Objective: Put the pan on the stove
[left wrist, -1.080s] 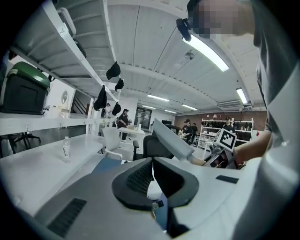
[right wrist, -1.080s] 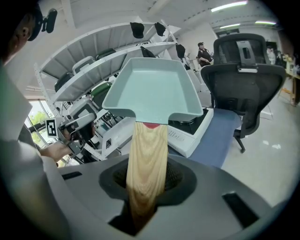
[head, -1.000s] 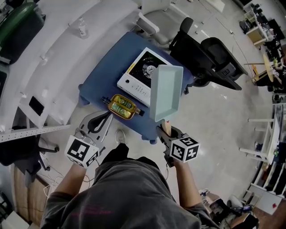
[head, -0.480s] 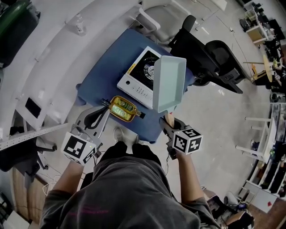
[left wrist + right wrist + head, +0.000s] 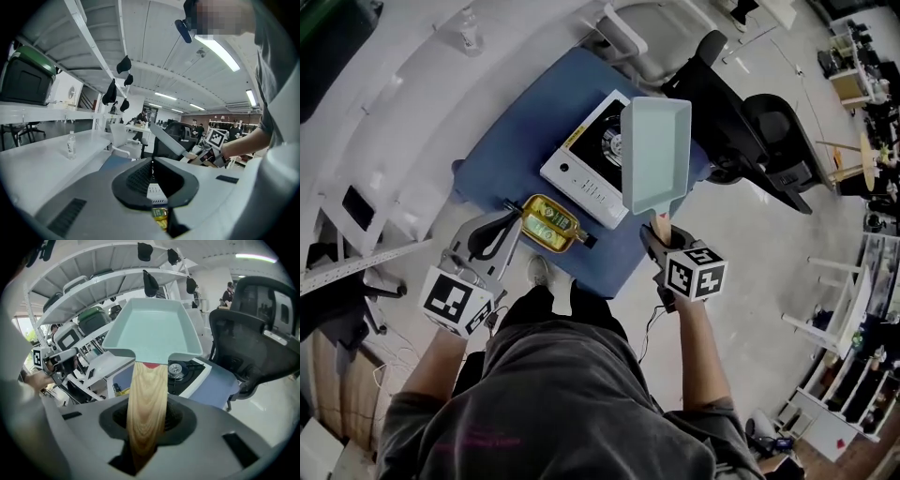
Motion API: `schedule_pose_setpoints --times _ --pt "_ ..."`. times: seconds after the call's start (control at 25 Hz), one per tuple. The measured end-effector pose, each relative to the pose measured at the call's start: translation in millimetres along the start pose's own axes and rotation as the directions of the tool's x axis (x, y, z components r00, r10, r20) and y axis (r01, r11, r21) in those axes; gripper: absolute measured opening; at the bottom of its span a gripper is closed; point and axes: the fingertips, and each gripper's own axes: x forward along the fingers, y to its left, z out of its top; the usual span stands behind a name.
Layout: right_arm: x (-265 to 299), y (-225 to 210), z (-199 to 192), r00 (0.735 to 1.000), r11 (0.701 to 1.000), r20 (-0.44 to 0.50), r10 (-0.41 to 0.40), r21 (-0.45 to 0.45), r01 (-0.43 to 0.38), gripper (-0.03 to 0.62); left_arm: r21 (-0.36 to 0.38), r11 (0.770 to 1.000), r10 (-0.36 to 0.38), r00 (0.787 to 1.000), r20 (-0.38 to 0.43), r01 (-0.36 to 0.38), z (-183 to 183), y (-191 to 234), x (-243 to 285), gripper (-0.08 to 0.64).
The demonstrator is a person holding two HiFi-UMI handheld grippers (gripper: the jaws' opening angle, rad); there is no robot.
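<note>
**Right gripper**: the jaws are clamped on the wooden handle of the pale green rectangular pan. The handle runs straight out between the pads. The pan body is carried at its far end, clear of every surface.

**Left gripper**: the jaws are together with nothing between them. It hangs off the blue table's near left corner and takes no part in the lift.

**Position of pan:** it is held in the air over the table's right side. In the head view it overlaps the right end of the white portable gas stove.

**Governing relation:** the pan's long axis continues the handle line, pointing away from the person toward the table's far edge. In the right gripper view the burner shows under the pan's near rim, just beside the handle line. The pan is therefore above the stove but apart from it.

**Judgement:** the carry is nearly complete. What remains is a level descent onto the burner with a small sideways correction. The right gripper is the only one placed for this.

**Hazard noted:** a yellow oil bottle lies on its side near the table's front edge, just beside the stove and left of the descent path.
</note>
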Motion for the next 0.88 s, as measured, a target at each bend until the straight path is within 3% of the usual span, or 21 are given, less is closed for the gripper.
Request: schedule_pose_setpoints --times 0.4,0.88 --pt "55.4 -50.8 3.1 0.992 0.998 -0.128 0.001 -0.059 -0.009 0.092 -0.067 0.995 0.068 0.997 -0.044 -0.071 -20.5 -11.6 37.6 0.011" --pt "101.7 -86.5 -9.9 0.968 0.994 -0.251 -0.023 -0.113 -0.006 0.094 -0.096 0.987 0.127 0.99 -0.066 -0.133 -23.4 -11.4 63.4 0.011"
